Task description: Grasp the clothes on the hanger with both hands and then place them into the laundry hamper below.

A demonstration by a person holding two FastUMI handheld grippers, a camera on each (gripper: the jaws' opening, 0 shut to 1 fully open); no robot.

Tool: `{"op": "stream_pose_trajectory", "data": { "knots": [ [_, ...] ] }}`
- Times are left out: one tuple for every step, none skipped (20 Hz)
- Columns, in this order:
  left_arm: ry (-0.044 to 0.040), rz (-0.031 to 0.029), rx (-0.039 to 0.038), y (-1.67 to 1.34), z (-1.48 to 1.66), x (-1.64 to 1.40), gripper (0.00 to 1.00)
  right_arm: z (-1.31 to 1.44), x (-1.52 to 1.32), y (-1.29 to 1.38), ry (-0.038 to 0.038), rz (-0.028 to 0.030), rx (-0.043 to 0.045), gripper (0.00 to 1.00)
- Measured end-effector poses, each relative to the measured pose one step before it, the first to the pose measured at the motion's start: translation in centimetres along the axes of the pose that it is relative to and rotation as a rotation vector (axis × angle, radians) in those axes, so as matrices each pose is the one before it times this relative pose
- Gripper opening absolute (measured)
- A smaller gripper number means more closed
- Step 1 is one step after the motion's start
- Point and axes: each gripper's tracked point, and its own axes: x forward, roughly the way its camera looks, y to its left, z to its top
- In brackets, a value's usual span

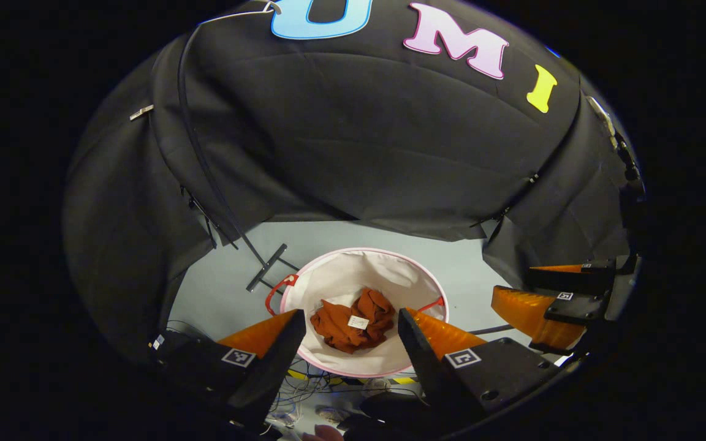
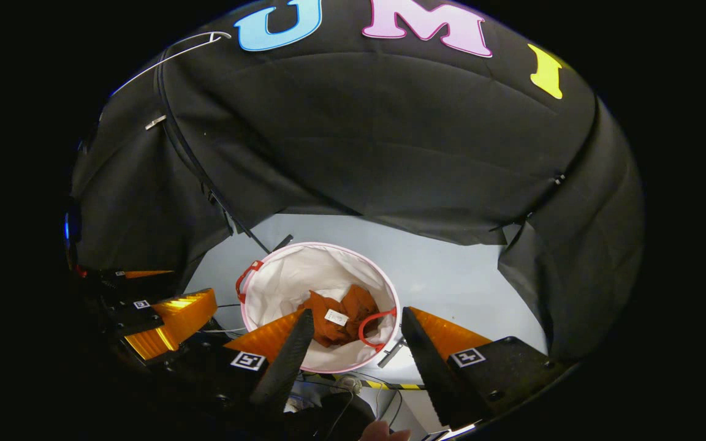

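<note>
A rust-orange garment (image 1: pixel 353 320) (image 2: pixel 342 321) with a white tag lies crumpled at the bottom of the round white hamper (image 1: pixel 341 275) (image 2: pixel 292 275), which has a pink rim and red handles. My left gripper (image 1: pixel 348 327) hangs open above the hamper, nothing between its fingers. My right gripper (image 2: pixel 356 329) is open too, over the hamper's near rim. Each view also catches the other gripper off to the side, at the right edge in the left gripper view (image 1: pixel 549 306) and at the left edge in the right gripper view (image 2: pixel 157 318). A bare wire hanger (image 2: pixel 169 55) (image 1: pixel 249 11) hangs at the top left.
The hamper stands on a pale grey floor (image 1: pixel 463 269). A black stand pole (image 1: pixel 206 165) runs down to a foot bar (image 1: pixel 266 267) left of the hamper. Cables (image 1: pixel 304 392) and striped tape (image 2: pixel 390 386) lie near its front. Black cloth walls close in all around.
</note>
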Motion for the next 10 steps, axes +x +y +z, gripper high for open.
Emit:
{"op": "stream_pose_trajectory", "data": {
  "knots": [
    [-0.01680, 0.00282, -0.00011, 0.119, 0.221, -0.607, 0.96, 0.095, -0.469, 0.089, -0.01191, -0.00729, 0.00715, 0.94],
    [-0.01589, 0.00144, 0.00158, 0.130, 0.310, -0.551, 0.96, 0.117, -0.761, 0.015, -0.01447, -0.01108, 0.00185, 1.00],
    [-0.01568, -0.00249, 0.00391, 0.062, 0.258, -0.716, 0.96, 0.180, -0.727, 0.078, -0.01444, -0.00922, 0.00394, 1.00],
    [-0.01517, -0.00551, 0.00298, 0.086, 0.308, -0.732, 0.96, 0.131, -0.912, 0.196, -0.01556, -0.00706, 0.00818, 1.00],
    [-0.01380, -0.01068, 0.00278, -0.128, 0.217, -0.836, 0.96, 0.322, -0.920, 0.344, -0.01660, -0.00088, 0.01185, 1.00],
    [-0.01470, -0.00974, 0.00221, -0.081, 0.428, -0.858, 0.96, 0.409, -0.995, 0.354, -0.02117, 0.00028, 0.01222, 1.00],
    [-0.01770, -0.00980, 0.00307, -0.002, 0.329, -0.969, 0.96, 0.553, -1.105, 0.381, -0.02240, -0.00115, 0.00889, 1.00],
    [-0.01742, -0.00928, 0.00491, -0.167, 0.401, -1.062, 0.96, 0.593, -1.228, 0.361, -0.02567, -0.00316, 0.00997, 1.00],
    [-0.02556, -0.00653, 0.00778, -0.059, 0.598, -1.162, 0.93, 0.761, -1.193, 0.371, -0.02880, -0.00176, 0.00752, 1.00],
    [-0.02873, -0.00771, 0.01009, -0.166, 0.810, -1.302, 0.96, 0.832, -1.288, 0.366, -0.02793, -0.00215, 0.00277, 1.00]
  ]
}}
